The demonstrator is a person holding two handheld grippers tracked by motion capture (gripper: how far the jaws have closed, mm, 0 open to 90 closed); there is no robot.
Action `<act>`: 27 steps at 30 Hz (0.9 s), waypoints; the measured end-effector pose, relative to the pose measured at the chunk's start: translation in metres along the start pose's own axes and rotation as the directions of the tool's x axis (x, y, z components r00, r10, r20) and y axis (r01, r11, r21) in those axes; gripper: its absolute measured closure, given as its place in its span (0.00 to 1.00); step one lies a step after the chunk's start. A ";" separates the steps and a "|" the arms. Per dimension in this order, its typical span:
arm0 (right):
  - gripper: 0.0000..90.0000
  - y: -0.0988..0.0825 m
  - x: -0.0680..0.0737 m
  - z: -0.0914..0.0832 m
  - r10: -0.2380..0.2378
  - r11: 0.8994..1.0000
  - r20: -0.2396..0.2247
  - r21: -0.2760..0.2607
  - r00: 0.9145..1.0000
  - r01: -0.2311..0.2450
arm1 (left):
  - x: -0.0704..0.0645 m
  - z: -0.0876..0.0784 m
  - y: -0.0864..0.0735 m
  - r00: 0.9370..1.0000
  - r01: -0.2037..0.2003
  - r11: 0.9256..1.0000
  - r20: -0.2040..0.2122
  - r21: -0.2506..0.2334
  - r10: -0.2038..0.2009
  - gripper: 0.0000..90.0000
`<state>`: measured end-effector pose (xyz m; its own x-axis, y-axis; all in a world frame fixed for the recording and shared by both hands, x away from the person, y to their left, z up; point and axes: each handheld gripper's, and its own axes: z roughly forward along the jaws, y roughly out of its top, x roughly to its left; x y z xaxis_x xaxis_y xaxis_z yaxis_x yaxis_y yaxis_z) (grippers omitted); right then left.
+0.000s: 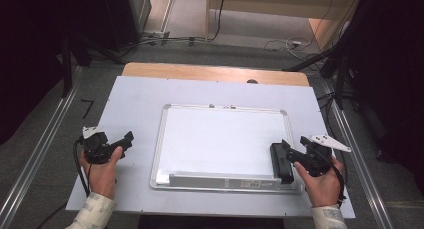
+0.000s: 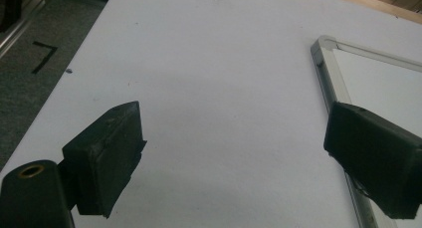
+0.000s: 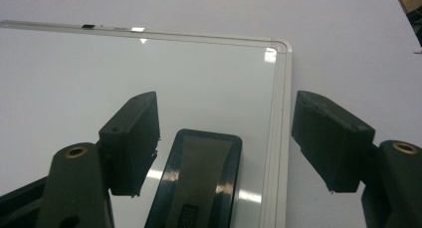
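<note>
While the whiteboard (image 1: 222, 139) lies flat on the white table (image 1: 135, 96), the high view has the black eraser (image 1: 281, 163) at the board's right edge near its bottom tray, right claw (image 1: 290, 151) just beside it, left claw (image 1: 127, 139) off the board's left side, both gaping. Cables clutter the floor beyond.

Left gripper view: left claw (image 2: 234, 153) wide open, holding nothing, bare table under it, whiteboard corner (image 2: 326, 44) past one jaw.

Right gripper view: right claw (image 3: 226, 138) wide open, eraser (image 3: 196, 180) lying free between the jaws, pads clear of it, whiteboard frame (image 3: 281, 113) alongside.
</note>
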<state>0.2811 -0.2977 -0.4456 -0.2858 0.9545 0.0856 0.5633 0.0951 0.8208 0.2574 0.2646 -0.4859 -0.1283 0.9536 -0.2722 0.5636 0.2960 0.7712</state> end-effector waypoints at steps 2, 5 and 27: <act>0.28 -0.001 -0.003 0.000 0.003 1.000 0.002 0.000 1.000 -0.003 | 0.000 0.000 0.000 1.000 0.000 1.000 -0.002 0.000 0.000 0.10; 0.28 -0.001 -0.006 -0.002 0.010 1.000 0.005 -0.001 1.000 -0.010 | 0.001 -0.001 0.001 1.000 0.008 1.000 -0.002 -0.004 -0.008 0.10; 0.27 -0.009 -0.036 -0.017 0.055 0.998 0.057 -0.025 0.997 -0.054 | 0.004 -0.001 0.001 1.000 0.020 1.000 -0.005 -0.006 -0.020 0.10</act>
<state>0.2732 -0.3381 -0.4470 -0.2100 0.9727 0.0983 0.5585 0.0368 0.8287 0.2565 0.2689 -0.4853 -0.1433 0.9478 -0.2848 0.5558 0.3151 0.7693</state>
